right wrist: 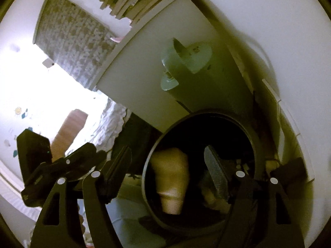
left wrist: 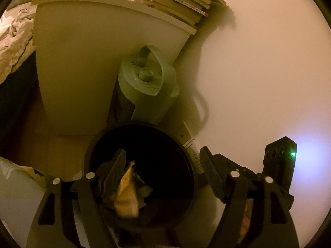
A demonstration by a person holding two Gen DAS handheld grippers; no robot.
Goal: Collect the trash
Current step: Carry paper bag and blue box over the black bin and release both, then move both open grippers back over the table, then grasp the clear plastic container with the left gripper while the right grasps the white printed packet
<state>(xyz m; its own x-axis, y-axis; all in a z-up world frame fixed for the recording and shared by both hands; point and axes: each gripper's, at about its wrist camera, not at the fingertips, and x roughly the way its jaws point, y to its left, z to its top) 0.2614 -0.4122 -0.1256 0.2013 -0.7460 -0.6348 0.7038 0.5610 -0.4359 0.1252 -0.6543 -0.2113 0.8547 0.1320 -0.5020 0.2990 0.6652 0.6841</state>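
Left gripper [left wrist: 163, 161] spread wide, nothing between the fingers, hanging right over the mouth of the black round bin [left wrist: 142, 177]. Yellow crumpled wrapper [left wrist: 127, 194] sits inside the bin, just behind the left finger; looks like it lies loose in there, not pinched. Right gripper [right wrist: 168, 163] also spread and empty: its right finger pad [right wrist: 217, 175] is over the bin opening, its left finger outside the rim. From that side the bin [right wrist: 206, 119] shows a pale crumpled paper wad [right wrist: 170, 179] on the bottom plus some smaller scraps, dim and hard to name.

Judgement: drop-off step, trash looks already in. To do it well, keep both grippers fully spread and lift straight up, so the fingers don't snag the rim or drag the wrapper back out. The bin is wedged tight: grey-green tower fan [left wrist: 149, 82] just behind it, white cabinet side [left wrist: 82, 62] beyond that, wall [left wrist: 258, 62] and a power strip [left wrist: 190, 144] to the right. So no sideways swing; a knock could tip the fan. The two grippers are close together, so pull one away first.

Stack of books [left wrist: 175, 2] on top of the cabinet, rumpled bedding [left wrist: 14, 41] far left. More trash outside the bin: can't tell from here.
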